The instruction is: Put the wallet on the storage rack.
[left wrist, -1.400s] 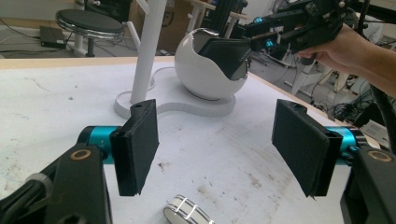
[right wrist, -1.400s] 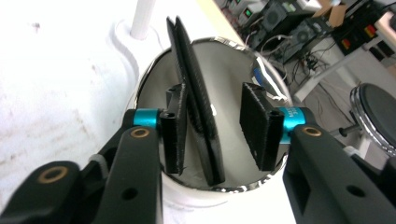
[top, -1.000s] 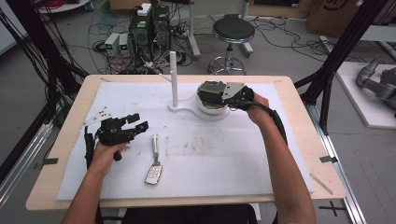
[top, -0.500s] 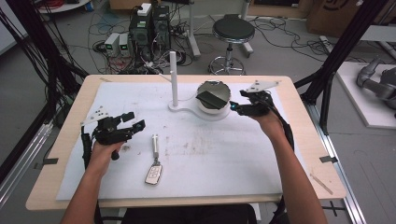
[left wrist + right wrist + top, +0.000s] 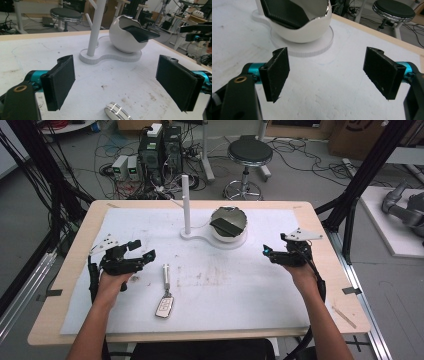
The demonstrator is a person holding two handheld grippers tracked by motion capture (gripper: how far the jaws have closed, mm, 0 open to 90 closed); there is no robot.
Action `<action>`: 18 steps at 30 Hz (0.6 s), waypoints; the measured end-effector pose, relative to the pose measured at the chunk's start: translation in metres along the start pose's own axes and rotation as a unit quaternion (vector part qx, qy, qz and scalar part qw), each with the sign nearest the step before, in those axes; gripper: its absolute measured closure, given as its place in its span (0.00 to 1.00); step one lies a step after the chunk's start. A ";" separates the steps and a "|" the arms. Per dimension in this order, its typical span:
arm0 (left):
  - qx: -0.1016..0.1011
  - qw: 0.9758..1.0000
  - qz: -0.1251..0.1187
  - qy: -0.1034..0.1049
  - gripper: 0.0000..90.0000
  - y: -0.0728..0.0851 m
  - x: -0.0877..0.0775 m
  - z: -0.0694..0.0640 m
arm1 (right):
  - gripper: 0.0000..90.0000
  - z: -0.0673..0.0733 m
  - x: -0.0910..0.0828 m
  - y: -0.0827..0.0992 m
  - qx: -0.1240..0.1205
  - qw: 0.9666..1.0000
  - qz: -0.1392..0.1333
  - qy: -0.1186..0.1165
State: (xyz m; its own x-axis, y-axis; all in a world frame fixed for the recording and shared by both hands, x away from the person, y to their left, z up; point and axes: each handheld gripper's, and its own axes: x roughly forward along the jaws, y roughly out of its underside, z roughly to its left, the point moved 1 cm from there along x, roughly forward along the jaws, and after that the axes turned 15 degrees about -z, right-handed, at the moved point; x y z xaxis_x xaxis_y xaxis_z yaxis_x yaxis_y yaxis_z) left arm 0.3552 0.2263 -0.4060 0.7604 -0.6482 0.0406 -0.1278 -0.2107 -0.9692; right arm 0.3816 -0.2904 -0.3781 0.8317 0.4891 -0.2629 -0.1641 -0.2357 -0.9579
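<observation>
A white stand (image 5: 200, 239) with an upright post (image 5: 186, 202) and a round bowl (image 5: 228, 231) sits at the table's far middle. A flat black object (image 5: 226, 225) lies tilted in the bowl. A key fob (image 5: 164, 305) on a metal key lies on the white mat at front left. My left gripper (image 5: 142, 249) is open just left of the fob, nothing between its jaws. My right gripper (image 5: 275, 245) is open to the right of the bowl, empty. The left gripper view shows the open gripper (image 5: 120, 81), the fob's end (image 5: 117, 111) and the bowl (image 5: 125, 40). The right gripper view shows the open gripper (image 5: 328, 72) short of the bowl (image 5: 307, 32).
The white mat (image 5: 225, 285) covers most of the wooden table (image 5: 320, 220). A stool (image 5: 248, 155) and computer boxes (image 5: 159, 150) stand on the floor beyond the far edge. Black frame posts (image 5: 357, 185) rise at both sides.
My right gripper has drawn back from the bowl to the right and toward the person, leaving the black object in the bowl. The left gripper has barely shifted.
</observation>
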 end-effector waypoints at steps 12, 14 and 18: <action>0.010 1.000 0.006 0.004 0.18 0.003 -0.001 -0.007 | 0.23 0.005 -0.007 0.020 -0.007 1.000 0.011 0.002; 0.011 1.000 0.008 0.007 0.18 0.004 -0.001 -0.008 | 0.23 0.005 -0.008 0.020 -0.008 1.000 0.010 0.001; 0.012 1.000 0.012 0.006 0.19 0.006 -0.001 -0.010 | 0.23 0.003 -0.012 0.021 -0.005 1.000 0.006 0.005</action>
State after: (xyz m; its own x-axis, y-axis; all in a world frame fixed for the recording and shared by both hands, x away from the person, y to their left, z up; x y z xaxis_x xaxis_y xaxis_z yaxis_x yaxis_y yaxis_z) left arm 0.3477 0.2181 -0.4095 0.7489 -0.6624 0.0197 -0.1311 -0.1773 -0.9754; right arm 0.3665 -0.2993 -0.3953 0.8345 0.4780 -0.2741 -0.1698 -0.2501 -0.9532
